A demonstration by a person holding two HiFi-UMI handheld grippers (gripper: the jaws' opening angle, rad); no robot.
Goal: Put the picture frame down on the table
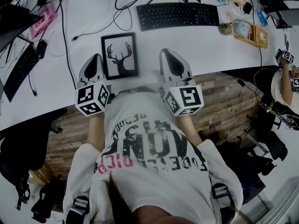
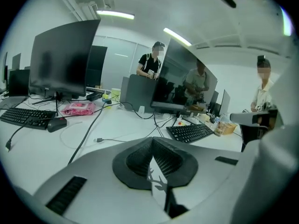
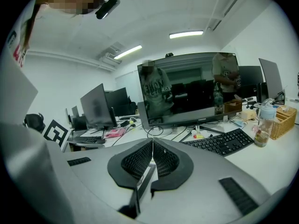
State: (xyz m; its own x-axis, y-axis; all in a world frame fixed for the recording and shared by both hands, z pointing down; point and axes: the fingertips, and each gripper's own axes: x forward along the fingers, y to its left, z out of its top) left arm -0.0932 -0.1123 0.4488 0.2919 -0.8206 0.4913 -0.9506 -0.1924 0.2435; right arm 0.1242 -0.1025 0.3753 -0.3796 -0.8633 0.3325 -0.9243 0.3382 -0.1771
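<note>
Table (image 1: 210, 50): It is big and white. It has lots of stuff on it, mostly at the back.

Keyboard (image 1: 177, 15): It is long and black. It lies further back on the table, well apart from the frame.

Picture frame (image 1: 120, 55): It is black and has a deer head with antlers in it. It lies flat on the table with the picture facing up, near the front edge. From the head view it sits between the two grippers. Nothing is holding it.

Left gripper (image 1: 96, 57): It is just beside the left side of the frame. Its two fingers are pressed together at the tips, with nothing caught between them. In the left gripper view a bit of the deer shows through the gap under the fingers, so the frame is below it.

Right gripper (image 1: 168, 52): It is on the other side of the frame, a little apart from it. Its fingers are together too, and they hold nothing.

Step in hand: I think the putting down is done. The frame is flat on the table and both grippers have let go.

Next move: Not much is left to do. The grippers should move away gently and not bump the frame.
</note>
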